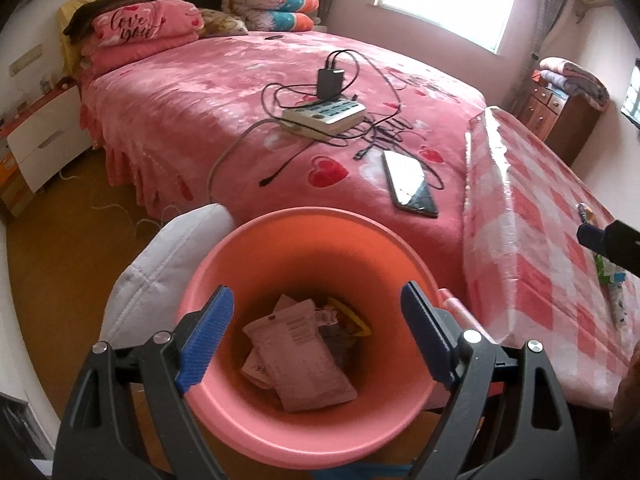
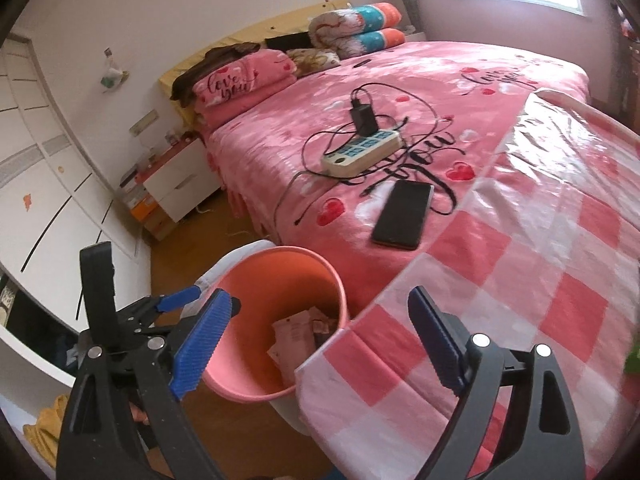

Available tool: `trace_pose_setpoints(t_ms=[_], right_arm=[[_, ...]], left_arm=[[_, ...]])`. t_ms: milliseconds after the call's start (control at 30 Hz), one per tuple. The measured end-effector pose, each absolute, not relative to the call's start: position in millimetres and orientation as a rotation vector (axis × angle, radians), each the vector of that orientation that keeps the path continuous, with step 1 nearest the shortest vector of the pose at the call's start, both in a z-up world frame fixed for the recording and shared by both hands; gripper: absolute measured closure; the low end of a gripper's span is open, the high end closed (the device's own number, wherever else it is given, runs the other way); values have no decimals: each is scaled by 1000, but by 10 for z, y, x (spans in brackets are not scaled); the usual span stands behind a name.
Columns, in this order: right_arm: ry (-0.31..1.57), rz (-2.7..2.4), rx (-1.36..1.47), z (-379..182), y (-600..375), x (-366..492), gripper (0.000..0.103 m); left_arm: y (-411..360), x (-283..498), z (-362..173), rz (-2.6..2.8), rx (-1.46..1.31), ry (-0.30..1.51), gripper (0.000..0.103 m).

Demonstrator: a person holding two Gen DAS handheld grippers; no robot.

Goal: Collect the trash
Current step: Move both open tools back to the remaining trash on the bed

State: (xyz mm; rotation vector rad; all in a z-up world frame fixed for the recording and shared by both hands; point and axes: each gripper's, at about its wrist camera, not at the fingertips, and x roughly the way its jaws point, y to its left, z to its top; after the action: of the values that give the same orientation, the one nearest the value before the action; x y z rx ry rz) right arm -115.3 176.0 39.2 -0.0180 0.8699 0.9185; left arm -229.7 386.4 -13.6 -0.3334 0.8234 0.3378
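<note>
Currently, both the left tool (image 1: 316,340) and right tool (image 2: 318,344) are released, empty, over the bin (image 1: 312,236); next, fetch the wrappers (image 1: 608,276) on the worktop (image 1: 532,220).

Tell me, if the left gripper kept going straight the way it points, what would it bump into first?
Probably the crumpled paper trash inside the pink bin. The left gripper is open and aimed down into the bin's mouth, with nothing between its fingers. Depth is hard to judge, so it might brush the bin's inner wall instead.

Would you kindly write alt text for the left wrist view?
The open left gripper hovers over a pink bin holding crumpled paper wrappers. Behind it, a pink bed carries a power strip and a phone.
</note>
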Motion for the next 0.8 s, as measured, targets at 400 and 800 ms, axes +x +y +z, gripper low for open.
trace_pose_setpoints(t_ms=[400, 800], right_arm=[[824, 850, 11, 485, 1390, -1143, 11], [799, 804, 52, 548, 1046, -1152, 11]], left_arm=[[3494, -2154, 29, 244, -292, 800, 17], [3168, -2055, 153, 177, -253, 796, 17]])
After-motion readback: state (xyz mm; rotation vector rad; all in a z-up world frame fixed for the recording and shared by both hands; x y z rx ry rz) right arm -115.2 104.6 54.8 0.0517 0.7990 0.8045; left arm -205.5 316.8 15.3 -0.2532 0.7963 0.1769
